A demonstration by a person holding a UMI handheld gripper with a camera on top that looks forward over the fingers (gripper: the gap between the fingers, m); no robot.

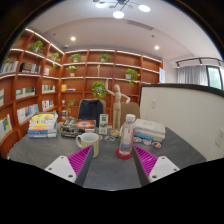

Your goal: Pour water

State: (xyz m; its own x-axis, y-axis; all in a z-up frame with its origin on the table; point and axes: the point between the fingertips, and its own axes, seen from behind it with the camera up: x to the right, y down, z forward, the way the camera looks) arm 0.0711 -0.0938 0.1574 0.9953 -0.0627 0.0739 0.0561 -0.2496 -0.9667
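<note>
Room: office with wooden shelving behind a grey table (pixel 105 165).
Bottle (pixel 126 137): upright on table, just ahead of the fingers, toward the right one.
Mug (pixel 88 140): left of bottle; contents not visible.
Gripper (pixel 111 160): 2 fingers apart, holding nothing.
Handling: bottle likely light, smooth plastic; grasp mid-body.

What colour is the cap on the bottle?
Red, on the clear plastic bottle ahead of the open gripper; gripper view.

A stack of books (pixel 42 124) lies on the grey table (pixel 108 168). A wooden mannequin (pixel 117 103) stands beyond. Bookshelves (pixel 40 75) line the walls.
</note>
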